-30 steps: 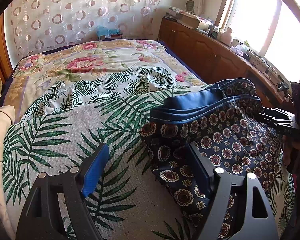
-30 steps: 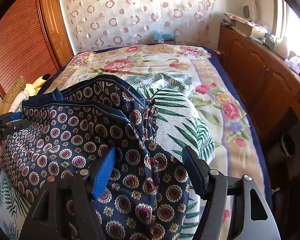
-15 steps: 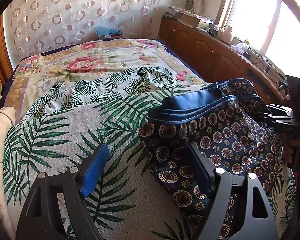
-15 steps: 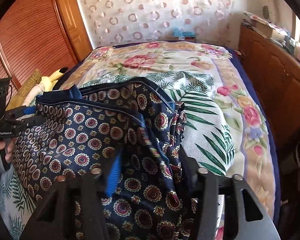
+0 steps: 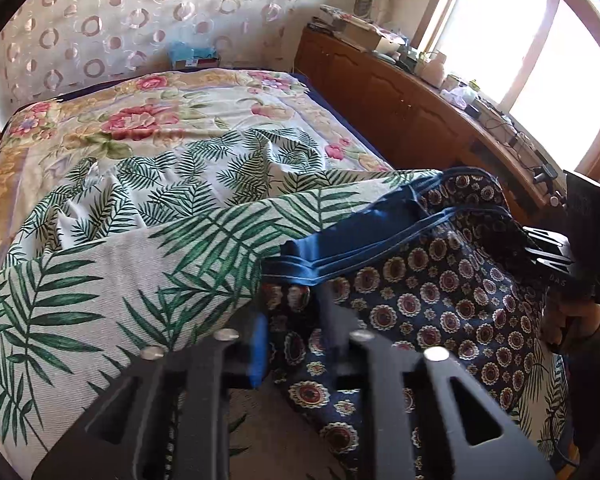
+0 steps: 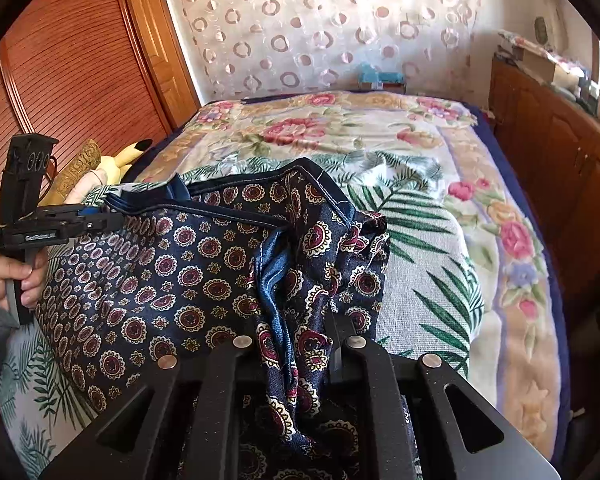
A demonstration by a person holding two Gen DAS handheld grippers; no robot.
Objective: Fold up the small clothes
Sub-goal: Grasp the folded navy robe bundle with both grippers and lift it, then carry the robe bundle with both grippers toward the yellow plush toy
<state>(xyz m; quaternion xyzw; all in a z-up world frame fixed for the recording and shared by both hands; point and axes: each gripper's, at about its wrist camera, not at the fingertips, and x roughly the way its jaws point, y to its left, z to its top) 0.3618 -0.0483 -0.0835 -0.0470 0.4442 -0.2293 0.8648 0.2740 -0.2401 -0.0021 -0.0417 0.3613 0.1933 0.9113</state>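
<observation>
A navy garment (image 5: 432,292) with red-and-cream medallions and a plain blue waistband lies bunched on the palm-leaf blanket (image 5: 100,280). My left gripper (image 5: 292,320) is closing on the garment's left edge, and the patterned cloth sits pinched between its fingers. In the right wrist view the same garment (image 6: 160,264) spreads to the left, and my right gripper (image 6: 296,332) is closing on a gathered fold at its right side. Each gripper shows in the other's view: the right gripper (image 5: 530,240) at the garment's far side, the left gripper (image 6: 114,222) held by a hand (image 6: 16,276).
The bed carries a floral cover (image 6: 340,128) beyond the palm-leaf blanket. A wooden cabinet (image 5: 400,112) with clutter on top runs along the right under the window. A louvred wardrobe (image 6: 60,80) and a yellow plush toy (image 6: 120,160) stand at the left.
Both grippers went from wide open to nearly shut, with cloth caught between the fingers. The right one narrowed first. The garment's edges have bunched up at both grips.
</observation>
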